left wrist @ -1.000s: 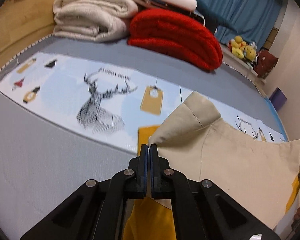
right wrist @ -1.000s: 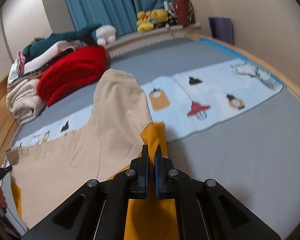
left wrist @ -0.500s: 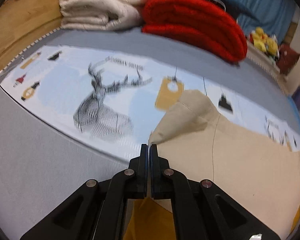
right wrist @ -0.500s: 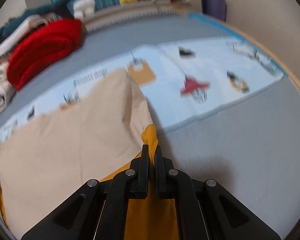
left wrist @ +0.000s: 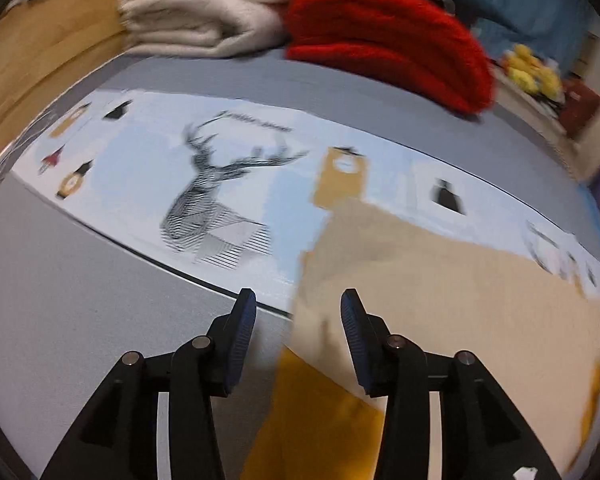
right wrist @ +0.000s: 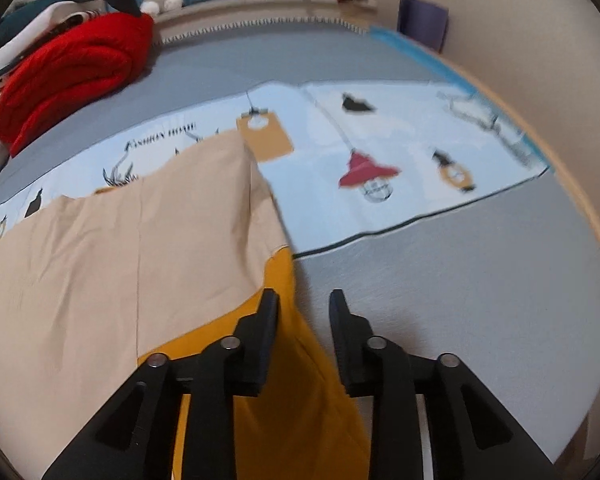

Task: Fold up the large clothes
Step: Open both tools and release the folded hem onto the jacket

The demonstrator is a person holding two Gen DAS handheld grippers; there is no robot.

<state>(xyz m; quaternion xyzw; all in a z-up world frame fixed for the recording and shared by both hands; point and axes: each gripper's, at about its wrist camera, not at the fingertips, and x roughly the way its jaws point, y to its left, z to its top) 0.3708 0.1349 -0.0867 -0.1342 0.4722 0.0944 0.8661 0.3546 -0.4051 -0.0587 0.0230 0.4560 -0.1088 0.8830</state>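
Both tools opening. My left tool [left wrist: 296, 312] is spread, garment [left wrist: 440, 292] edge between the jaws, unpinched. My right tool [right wrist: 304, 304] likewise, orange layer [right wrist: 296, 380] beneath its left jaw. The beige garment lies flat on the bed [right wrist: 460, 280], long axis left-right between my hands; each hand sits at its own end.

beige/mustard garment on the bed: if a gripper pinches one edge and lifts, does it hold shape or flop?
Probably flops: the garment lies flat in thin layers, its folded beige panel creased and following the bed beneath. Likely light for its size, since the fold shows hardly any thickness. Pushed, it would probably bunch rather than slide, cloth on cloth.
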